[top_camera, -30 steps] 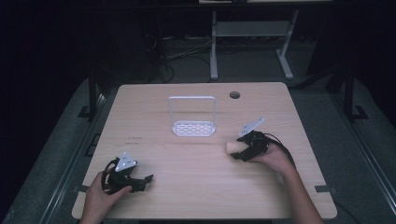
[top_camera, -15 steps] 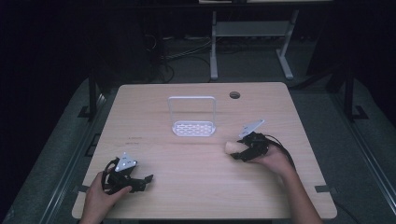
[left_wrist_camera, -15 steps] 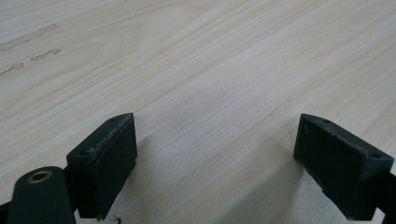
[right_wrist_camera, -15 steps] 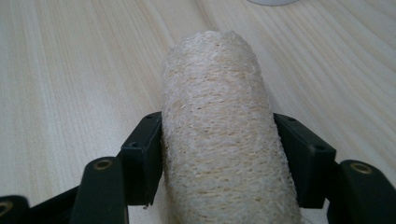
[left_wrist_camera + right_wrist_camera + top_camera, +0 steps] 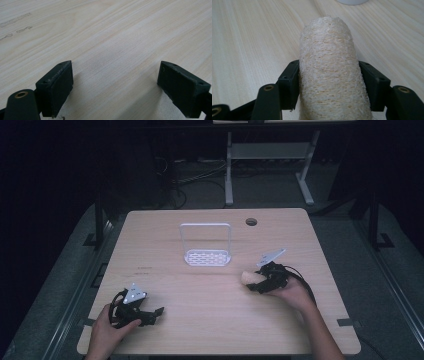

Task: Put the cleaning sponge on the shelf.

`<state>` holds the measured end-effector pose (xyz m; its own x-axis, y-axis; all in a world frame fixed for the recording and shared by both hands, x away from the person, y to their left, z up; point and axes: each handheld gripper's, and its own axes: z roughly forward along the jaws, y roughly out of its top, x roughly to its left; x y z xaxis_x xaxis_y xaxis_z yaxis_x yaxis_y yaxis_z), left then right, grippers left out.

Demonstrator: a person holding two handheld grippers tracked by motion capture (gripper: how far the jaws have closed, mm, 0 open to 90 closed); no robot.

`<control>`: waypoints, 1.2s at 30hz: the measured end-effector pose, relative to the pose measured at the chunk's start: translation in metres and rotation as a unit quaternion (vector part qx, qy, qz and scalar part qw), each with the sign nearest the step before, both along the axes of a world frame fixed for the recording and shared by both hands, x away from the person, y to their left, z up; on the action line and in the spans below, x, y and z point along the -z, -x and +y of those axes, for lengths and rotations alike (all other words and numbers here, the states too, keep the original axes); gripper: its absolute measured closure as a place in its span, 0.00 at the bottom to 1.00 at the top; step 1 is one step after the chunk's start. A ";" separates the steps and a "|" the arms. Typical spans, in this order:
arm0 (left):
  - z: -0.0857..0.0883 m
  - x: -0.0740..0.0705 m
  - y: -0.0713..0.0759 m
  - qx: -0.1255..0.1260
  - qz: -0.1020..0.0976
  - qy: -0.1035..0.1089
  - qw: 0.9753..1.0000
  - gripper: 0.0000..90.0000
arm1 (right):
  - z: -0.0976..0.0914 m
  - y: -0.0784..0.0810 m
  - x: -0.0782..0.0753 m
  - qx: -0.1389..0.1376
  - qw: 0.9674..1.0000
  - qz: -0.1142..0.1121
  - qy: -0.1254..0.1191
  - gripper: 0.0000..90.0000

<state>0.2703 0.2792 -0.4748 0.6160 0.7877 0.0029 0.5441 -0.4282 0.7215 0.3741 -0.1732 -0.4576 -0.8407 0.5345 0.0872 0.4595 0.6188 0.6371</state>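
My right gripper (image 5: 328, 82) has just been closing and now squeezes the scrubby sponge (image 5: 332, 72), low over the table (image 5: 200, 320) near the white rack (image 5: 206, 245). I should hold it snug, not squashed, and lift slowly. My left gripper (image 5: 116, 85) rests wide apart with nothing in it.

White rack (image 5: 206, 246) stands mid-table (image 5: 160, 235); bare wood all round.

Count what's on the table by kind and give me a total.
Loofah sponge: 1
White rack: 1
Handheld tongs: 2, left and right
Total: 4
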 end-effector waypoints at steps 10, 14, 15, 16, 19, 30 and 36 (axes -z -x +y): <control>0.000 0.000 0.000 0.000 -0.001 0.000 1.000 0.14 | 0.001 0.005 -0.010 0.020 1.000 -0.005 -0.011 0.43; 0.000 0.000 0.000 0.000 -0.001 0.000 1.000 0.14 | 0.004 0.007 -0.015 0.027 0.999 -0.004 -0.019 0.43; 0.000 0.000 0.000 0.000 -0.001 0.001 1.000 0.14 | 0.005 0.007 -0.017 0.029 0.999 -0.005 -0.019 0.43; 0.000 0.000 0.000 0.000 -0.001 0.001 1.000 0.14 | 0.006 0.008 -0.018 0.030 0.999 -0.007 -0.019 0.43; 0.000 0.000 0.000 0.000 -0.001 0.001 1.000 0.14 | 0.009 0.009 -0.020 0.032 0.999 -0.012 -0.017 0.43; 0.000 0.000 0.000 0.000 -0.001 0.000 1.000 0.14 | 0.020 0.010 -0.025 0.039 0.999 -0.024 -0.014 0.43; 0.000 0.000 0.000 0.000 0.000 0.000 1.000 0.14 | 0.026 0.008 -0.028 0.040 0.999 -0.028 -0.013 0.43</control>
<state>0.2702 0.2792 -0.4749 0.6155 0.7881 0.0026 0.5444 -0.4275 0.7217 0.3660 -0.1476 -0.4301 -0.7990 0.5988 0.0556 0.4697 0.5637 0.6794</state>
